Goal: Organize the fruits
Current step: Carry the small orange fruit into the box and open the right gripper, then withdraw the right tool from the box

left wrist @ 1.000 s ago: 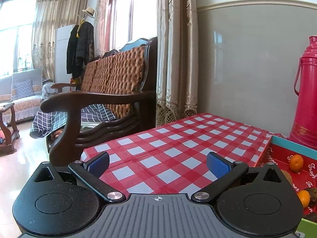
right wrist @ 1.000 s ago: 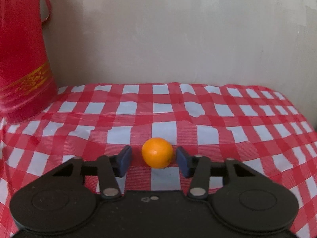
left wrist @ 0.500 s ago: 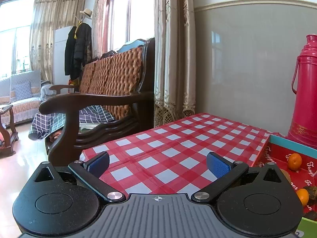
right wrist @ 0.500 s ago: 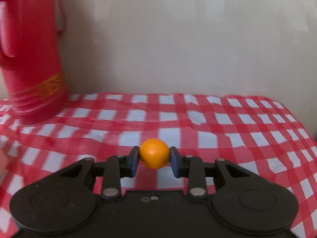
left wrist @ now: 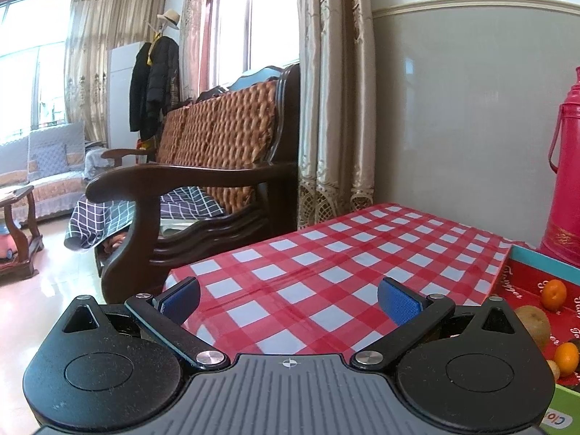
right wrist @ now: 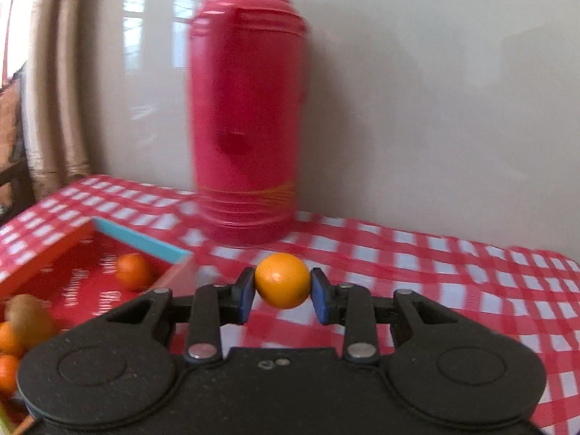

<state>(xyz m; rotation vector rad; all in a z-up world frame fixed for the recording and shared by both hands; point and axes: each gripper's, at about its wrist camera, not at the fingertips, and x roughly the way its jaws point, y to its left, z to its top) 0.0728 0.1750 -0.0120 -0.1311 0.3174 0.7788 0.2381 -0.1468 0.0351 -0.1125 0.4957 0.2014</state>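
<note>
My right gripper (right wrist: 282, 291) is shut on a small orange (right wrist: 282, 280) and holds it above the checked tablecloth, just right of a red box (right wrist: 143, 243) with a blue far rim. In the box lie another orange (right wrist: 132, 270), a brown kiwi (right wrist: 27, 317) and more oranges at the left edge. My left gripper (left wrist: 288, 302) is open and empty, low over the tablecloth (left wrist: 344, 253). In the left wrist view the box (left wrist: 543, 266) is at the far right with an orange (left wrist: 554, 294) and a kiwi (left wrist: 533, 322) in it.
A tall red thermos (right wrist: 250, 108) stands against the wall behind the box; it also shows in the left wrist view (left wrist: 565, 181). A wooden armchair (left wrist: 203, 188) with a woven back stands beyond the table's left edge, next to a curtain (left wrist: 337, 108).
My right gripper closed on the orange, lifted it and swung left, bringing the thermos and box into view. The left gripper barely moved.
</note>
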